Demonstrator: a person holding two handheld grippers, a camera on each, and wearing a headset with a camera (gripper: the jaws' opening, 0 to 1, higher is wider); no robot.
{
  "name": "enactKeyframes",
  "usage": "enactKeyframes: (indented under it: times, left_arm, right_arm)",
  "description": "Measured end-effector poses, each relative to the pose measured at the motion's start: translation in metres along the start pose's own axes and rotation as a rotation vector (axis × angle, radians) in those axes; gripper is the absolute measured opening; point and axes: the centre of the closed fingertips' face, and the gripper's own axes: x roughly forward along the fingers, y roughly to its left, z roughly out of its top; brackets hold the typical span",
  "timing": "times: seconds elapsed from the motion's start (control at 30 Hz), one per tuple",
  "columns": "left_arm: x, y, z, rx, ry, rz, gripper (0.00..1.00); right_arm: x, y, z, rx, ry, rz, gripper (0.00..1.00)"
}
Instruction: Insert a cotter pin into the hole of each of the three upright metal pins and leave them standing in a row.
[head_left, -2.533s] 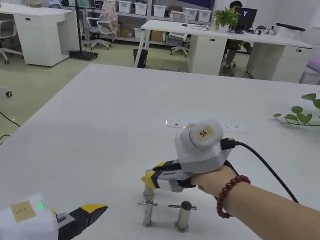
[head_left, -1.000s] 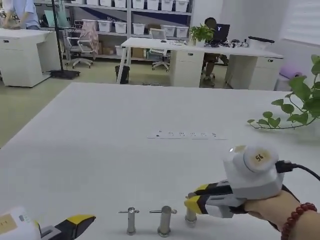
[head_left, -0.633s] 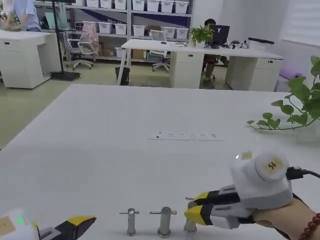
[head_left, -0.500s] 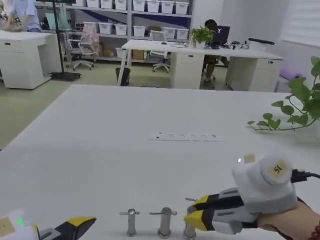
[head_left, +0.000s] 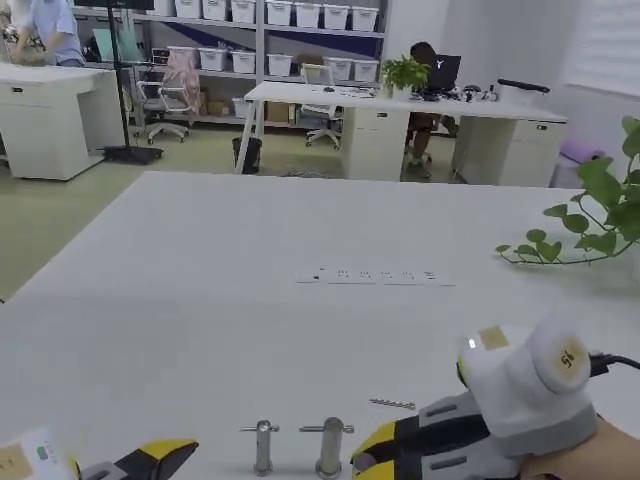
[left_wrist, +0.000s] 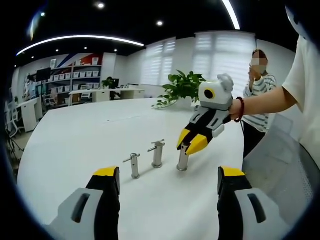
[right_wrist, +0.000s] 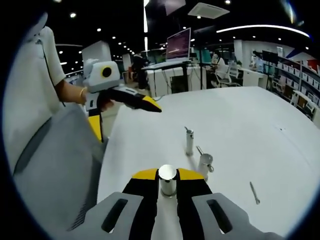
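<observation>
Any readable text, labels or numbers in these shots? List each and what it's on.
"56", tilted: round label on top of the right gripper, which is shut on a metal pin.
Tan sticker beside that label: too blurred to read.
Tan sticker on the left gripper: too blurred to read.
Monitor screen in the right gripper view: text too small to read.

Your worktop (head_left: 250, 300): plain white, no pattern. Row of metal pins (head_left: 329, 450): bare silver. Loose cotter pin (head_left: 392, 404) beside pins: silver too. Your right gripper (left_wrist: 191, 144) and left gripper (head_left: 178, 457): white-grey bodies, black fingers (right_wrist: 144, 195), yellow tips. Your bracelet (left_wrist: 242, 107): dark red beads.
</observation>
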Motion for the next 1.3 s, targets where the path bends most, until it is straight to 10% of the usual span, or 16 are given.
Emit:
enactKeyframes:
  times: [1.3]
  left_arm:
    - [0.000, -0.003, -0.005, 0.026, 0.022, -0.014, 0.75]
  right_arm:
    - [0.028, 0.016, -0.010, -0.140, 0.070, 0.135, 0.14]
